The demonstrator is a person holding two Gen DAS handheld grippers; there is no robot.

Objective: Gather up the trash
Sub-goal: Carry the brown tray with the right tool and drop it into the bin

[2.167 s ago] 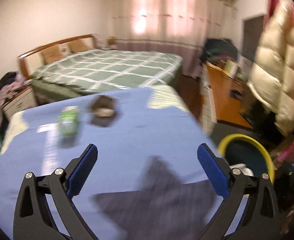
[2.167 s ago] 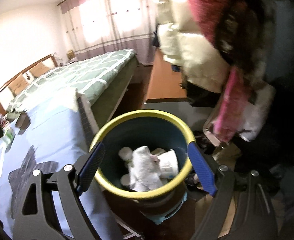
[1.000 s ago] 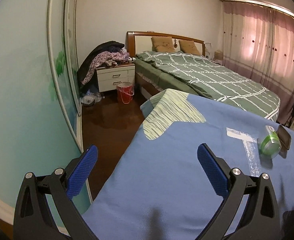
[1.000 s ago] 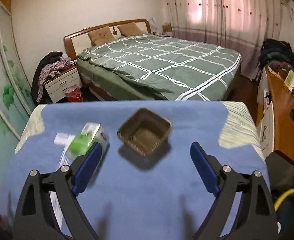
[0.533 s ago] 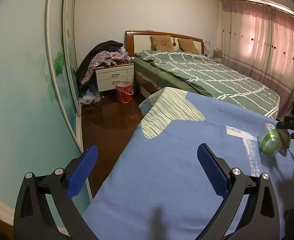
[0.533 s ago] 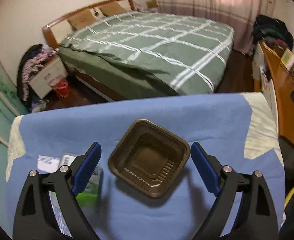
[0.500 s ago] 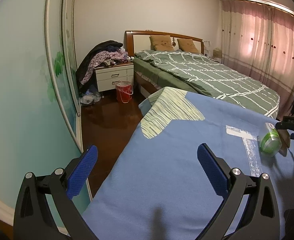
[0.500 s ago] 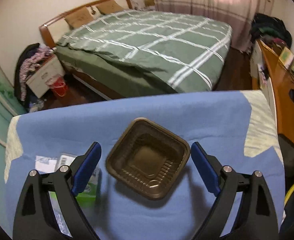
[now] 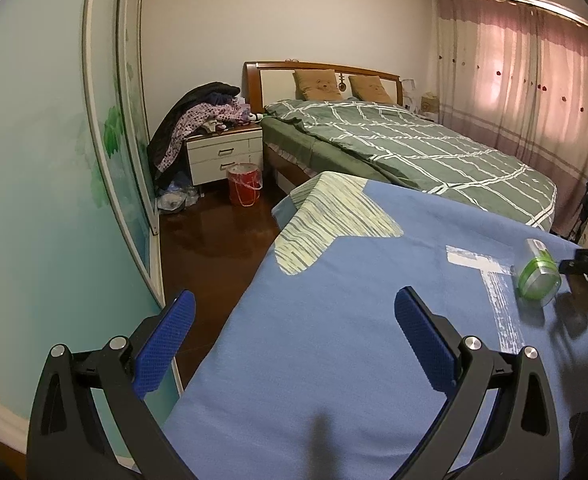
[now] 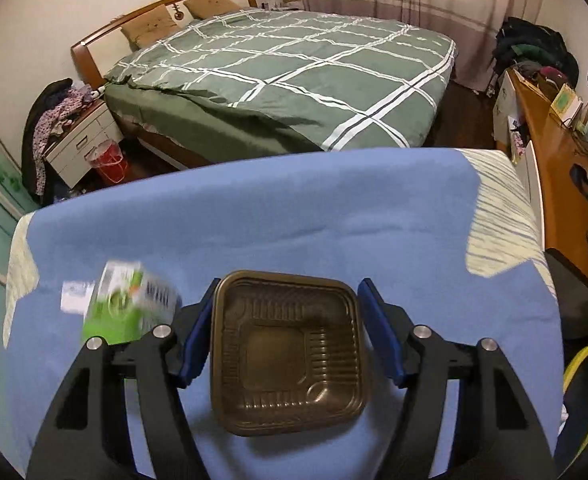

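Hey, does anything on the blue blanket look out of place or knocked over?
Yes. A green and white carton lies tipped on its side on the blue blanket, left of the empty brown plastic tray that the right claw is closing around.

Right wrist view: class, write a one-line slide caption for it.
Right gripper closing around a brown plastic tray on the blue blanket, green carton beside it.

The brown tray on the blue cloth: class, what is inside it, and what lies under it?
The tray is empty inside. It rests on the blue cloth; anything else beneath it is hidden.
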